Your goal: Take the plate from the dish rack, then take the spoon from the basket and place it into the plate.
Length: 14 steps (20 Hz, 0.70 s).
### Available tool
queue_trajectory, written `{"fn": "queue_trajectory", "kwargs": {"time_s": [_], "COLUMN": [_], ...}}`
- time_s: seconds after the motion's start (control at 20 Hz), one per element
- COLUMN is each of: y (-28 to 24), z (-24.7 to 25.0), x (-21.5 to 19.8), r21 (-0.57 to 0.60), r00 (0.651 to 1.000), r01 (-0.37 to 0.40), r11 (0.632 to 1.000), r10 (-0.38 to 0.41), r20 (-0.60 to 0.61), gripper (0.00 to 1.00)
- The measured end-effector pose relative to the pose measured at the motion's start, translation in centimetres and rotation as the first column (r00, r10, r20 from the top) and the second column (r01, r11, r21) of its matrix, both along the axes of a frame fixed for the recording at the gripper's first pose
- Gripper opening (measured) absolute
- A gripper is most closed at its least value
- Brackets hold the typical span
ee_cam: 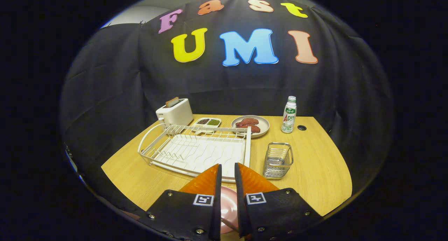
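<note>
A pink plate (pixel 229 204) lies on the wooden table directly under my gripper (pixel 228 165), seen through the narrow gap between the fingers. A thin metal piece, likely the spoon (pixel 228 227), crosses the plate's near part; most of it is hidden by the fingers. The fingers stand a little apart and nothing sits between their tips. Beyond them is the white dish rack (pixel 196 151), with no dishes in it. Just right of it stands the silver wire basket (pixel 278 160), which looks empty.
A white toaster (pixel 175 112) with a slice in it stands behind the rack. Beside it are a small two-part dish (pixel 207 122), a grey plate of red meat (pixel 250 124) and a white bottle (pixel 289 115). A cable hole (pixel 301 128) is near the bottle.
</note>
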<state>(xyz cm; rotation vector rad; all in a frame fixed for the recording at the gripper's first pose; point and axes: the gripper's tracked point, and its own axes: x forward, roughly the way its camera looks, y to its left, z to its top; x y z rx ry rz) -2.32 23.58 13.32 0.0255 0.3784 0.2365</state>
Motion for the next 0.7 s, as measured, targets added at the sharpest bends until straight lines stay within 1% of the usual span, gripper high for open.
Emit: {"fn": "queue_trajectory", "kwargs": {"time_s": [0.2,0.25,0.3,0.35,0.4,0.55,0.65,0.7], "y": [-3.5,-4.4,-4.9,-5.3,-5.7,-7.6,-9.7,-10.5], "z": [5.1,6.2,7.0,7.9,8.2,10.1,10.2,9.8], "x": [1.7,2.0,2.5,2.6,3.0,3.7,4.5,4.6], "r21": [-0.028,-0.03,-0.023,-0.011,-0.002,-0.003,-0.008,0.002], "r00": [0.988,0.983,0.978,0.975,0.971,0.95,0.935,0.932], "r01": [0.07,0.088,0.096,0.096,0.093,0.081,0.108,0.108], "r11": [0.997,0.996,0.995,0.995,0.996,0.997,0.994,0.994], "r10": [-0.066,-0.082,-0.09,-0.092,-0.09,-0.076,-0.099,-0.102], "r20": [0.139,0.167,0.19,0.204,0.223,0.303,0.339,0.347], "gripper": [0.19,0.24,0.24,0.35,0.48,0.98,0.98,0.99]}}
